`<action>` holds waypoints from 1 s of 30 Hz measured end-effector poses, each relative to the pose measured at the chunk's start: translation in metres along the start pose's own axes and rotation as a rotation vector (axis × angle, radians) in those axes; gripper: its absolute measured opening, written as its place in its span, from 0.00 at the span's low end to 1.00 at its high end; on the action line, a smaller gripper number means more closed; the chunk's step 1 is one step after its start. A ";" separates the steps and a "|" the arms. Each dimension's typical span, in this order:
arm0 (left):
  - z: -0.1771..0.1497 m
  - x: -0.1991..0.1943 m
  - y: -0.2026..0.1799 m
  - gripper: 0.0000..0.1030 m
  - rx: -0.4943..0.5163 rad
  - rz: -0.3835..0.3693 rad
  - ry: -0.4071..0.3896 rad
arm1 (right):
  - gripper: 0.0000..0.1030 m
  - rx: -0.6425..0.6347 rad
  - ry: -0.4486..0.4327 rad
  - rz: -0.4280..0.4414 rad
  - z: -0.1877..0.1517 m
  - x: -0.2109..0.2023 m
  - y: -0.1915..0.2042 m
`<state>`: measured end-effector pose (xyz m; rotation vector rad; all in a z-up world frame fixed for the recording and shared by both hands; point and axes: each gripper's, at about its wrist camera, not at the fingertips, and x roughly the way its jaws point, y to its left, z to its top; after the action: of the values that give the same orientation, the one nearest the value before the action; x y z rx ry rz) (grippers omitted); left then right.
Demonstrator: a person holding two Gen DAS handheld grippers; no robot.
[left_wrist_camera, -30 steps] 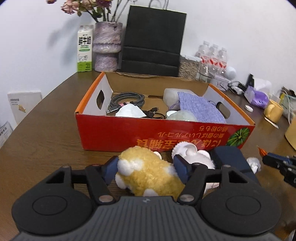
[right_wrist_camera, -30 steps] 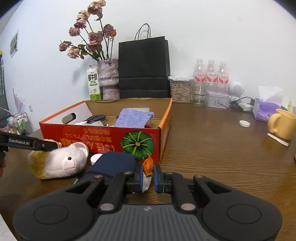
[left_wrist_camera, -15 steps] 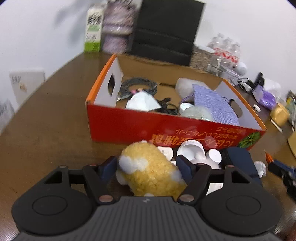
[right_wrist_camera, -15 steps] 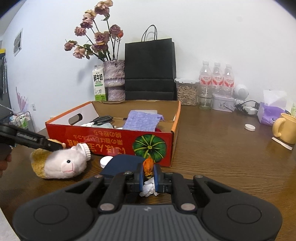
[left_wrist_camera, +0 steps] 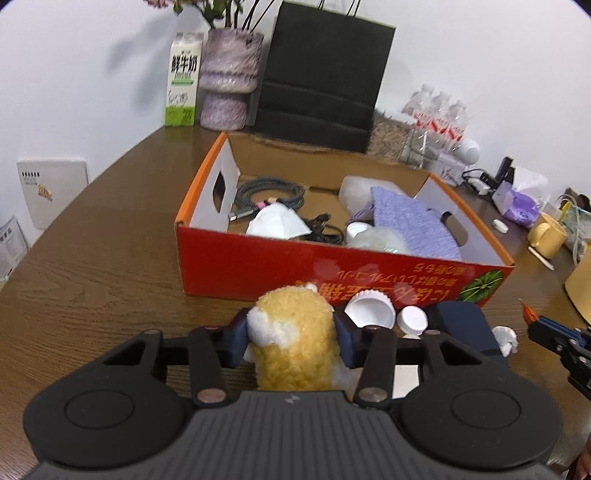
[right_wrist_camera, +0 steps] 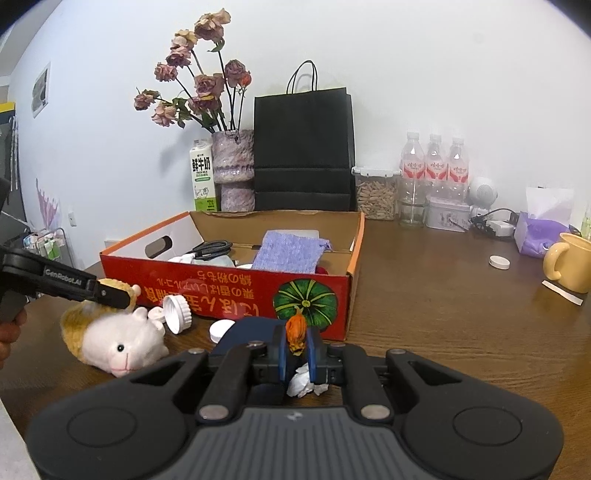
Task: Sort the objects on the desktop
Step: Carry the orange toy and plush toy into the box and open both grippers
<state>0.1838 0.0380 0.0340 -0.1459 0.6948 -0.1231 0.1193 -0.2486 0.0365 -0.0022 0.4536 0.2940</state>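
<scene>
Flanking one plush hamster (left_wrist_camera: 295, 332): two caps (left_wrist_camera: 369, 308).

Plush toy (left_wrist_camera: 295, 339), left wrist view: face turned away and lower body hidden behind the gripper housing; only its yellow back shows; navy case (left_wrist_camera: 461, 328): near end covered by the housing; cardboard box (left_wrist_camera: 332, 266): contents behind the near wall partly hidden, and the pale rounded item (left_wrist_camera: 376, 240) there cannot be identified; right gripper (left_wrist_camera: 532, 317): cut off by the right edge; flowers (left_wrist_camera: 192, 5): cropped by the top edge; small orange object (right_wrist_camera: 296, 330), right wrist view: too small to name; white crumpled scrap (right_wrist_camera: 301, 382): partly hidden under the fingers.
</scene>
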 end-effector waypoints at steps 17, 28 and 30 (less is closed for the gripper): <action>0.054 -0.042 -0.006 0.47 -0.016 -0.091 -0.305 | 0.10 -0.037 -0.121 0.032 0.058 0.013 0.026; 0.093 0.016 0.005 0.47 -0.023 -0.070 -0.338 | 0.10 -0.034 -0.122 0.039 0.106 0.083 0.047; 0.095 0.031 0.008 0.47 -0.037 -0.037 -0.317 | 0.10 -0.032 -0.109 0.041 0.110 0.100 0.048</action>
<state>0.2687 0.0494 0.0853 -0.2087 0.3781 -0.1188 0.2389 -0.1674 0.0954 -0.0084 0.3414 0.3398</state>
